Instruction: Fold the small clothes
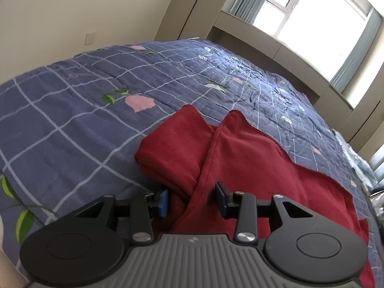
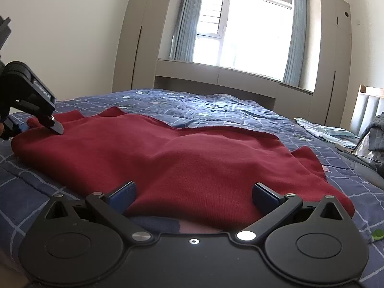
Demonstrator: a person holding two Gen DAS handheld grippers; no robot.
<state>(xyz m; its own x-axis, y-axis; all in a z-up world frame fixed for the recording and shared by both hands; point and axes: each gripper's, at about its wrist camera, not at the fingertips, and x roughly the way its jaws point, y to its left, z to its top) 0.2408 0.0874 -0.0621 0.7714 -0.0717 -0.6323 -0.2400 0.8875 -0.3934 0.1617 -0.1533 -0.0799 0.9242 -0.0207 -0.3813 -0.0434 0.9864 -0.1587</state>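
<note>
Red garment (image 2: 182, 158) partly folded, edge at 9 o'clock doubled; left gripper (image 1: 192, 200) unclenched astride fold; right gripper (image 2: 193, 198) spread wide, holding nothing.

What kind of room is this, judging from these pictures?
Most likely a bedroom. A red knit garment lies on a bed covered by a blue checked quilt with flowers; behind it are tall beige wardrobes and a curtained window.

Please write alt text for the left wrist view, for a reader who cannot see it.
The left gripper straddles a raised fold of a red garment lying on a bed; its blue pads are not yet pressing the cloth. The bed has a blue checked quilt with pink flowers, and a bright window is behind it.
</note>
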